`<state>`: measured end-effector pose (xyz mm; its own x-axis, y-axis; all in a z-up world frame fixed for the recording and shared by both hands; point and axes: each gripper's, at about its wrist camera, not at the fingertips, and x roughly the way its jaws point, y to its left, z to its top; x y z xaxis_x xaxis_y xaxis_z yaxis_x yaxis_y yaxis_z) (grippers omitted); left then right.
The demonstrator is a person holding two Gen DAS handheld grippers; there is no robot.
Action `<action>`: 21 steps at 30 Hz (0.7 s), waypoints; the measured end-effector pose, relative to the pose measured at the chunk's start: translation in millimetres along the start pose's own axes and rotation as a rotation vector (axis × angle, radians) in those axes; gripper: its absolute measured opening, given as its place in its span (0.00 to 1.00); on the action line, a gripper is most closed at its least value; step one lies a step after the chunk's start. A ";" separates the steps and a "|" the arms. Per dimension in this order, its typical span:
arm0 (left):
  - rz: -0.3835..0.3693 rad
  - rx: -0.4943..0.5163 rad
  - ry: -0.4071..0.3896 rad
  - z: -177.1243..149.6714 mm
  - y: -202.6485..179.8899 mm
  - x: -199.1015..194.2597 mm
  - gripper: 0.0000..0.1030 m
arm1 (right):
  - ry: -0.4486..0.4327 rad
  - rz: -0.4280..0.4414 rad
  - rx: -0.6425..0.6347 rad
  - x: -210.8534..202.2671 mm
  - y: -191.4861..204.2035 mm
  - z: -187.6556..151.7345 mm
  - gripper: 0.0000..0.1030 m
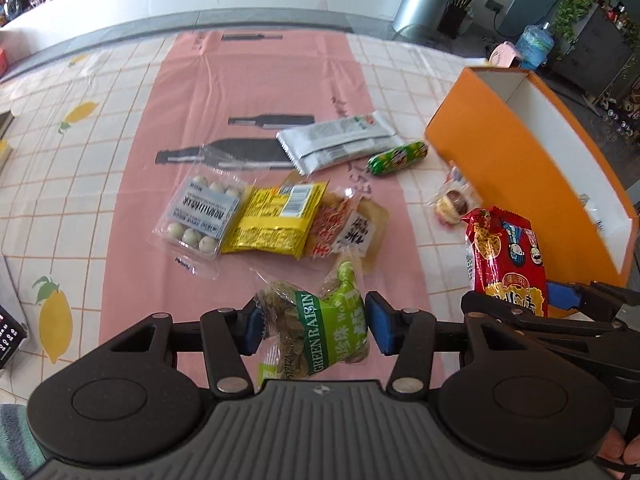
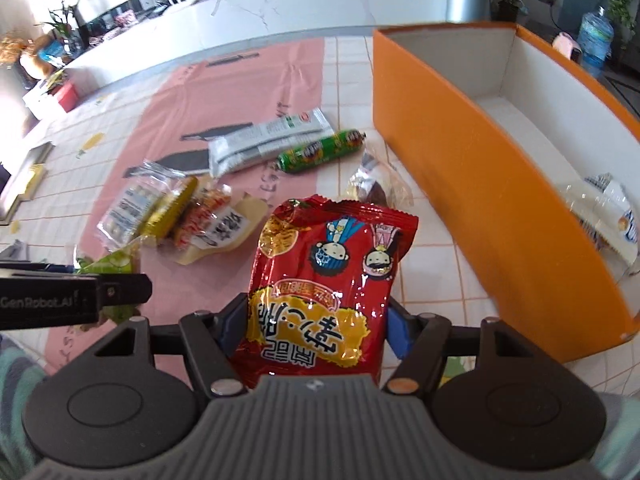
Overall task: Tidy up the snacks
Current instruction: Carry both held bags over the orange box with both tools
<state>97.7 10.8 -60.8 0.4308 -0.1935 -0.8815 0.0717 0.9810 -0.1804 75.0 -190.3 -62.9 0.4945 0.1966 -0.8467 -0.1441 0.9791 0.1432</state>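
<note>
My left gripper is shut on a green raisin bag, lifted off the pink cloth. To its right, my right gripper is shut on a red snack bag, which also shows in the left wrist view as the red snack bag. An orange box with white inside stands to the right and holds a clear-wrapped white packet. On the cloth lie a tray of white balls, a yellow packet, a red-and-tan packet, a grey sachet, a green sausage and a small wrapped sweet.
The table has a lemon-print checked cloth with a pink sheet over its middle. A dark device sits at the left edge. Beyond the table are a white counter, a metal bin and potted plants.
</note>
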 end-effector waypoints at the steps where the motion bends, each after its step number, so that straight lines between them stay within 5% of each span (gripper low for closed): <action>1: -0.008 0.004 -0.012 1.2 -3.9 -6.1 0.57 | -0.011 0.011 -0.016 -7.9 -1.5 2.1 0.64; 15: -0.116 0.213 -0.147 36.1 -112.8 -56.4 0.53 | -0.095 0.034 -0.123 -111.3 -79.0 45.5 0.64; 21: -0.188 0.289 -0.150 59.8 -163.8 -48.0 0.53 | -0.106 -0.033 -0.141 -125.8 -119.7 62.1 0.64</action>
<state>119.1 -139.7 37.1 0.5113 -0.3876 -0.7671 0.4042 0.8961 -0.1834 83.3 -329.0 58.3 0.5874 0.1765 -0.7898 -0.2419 0.9696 0.0367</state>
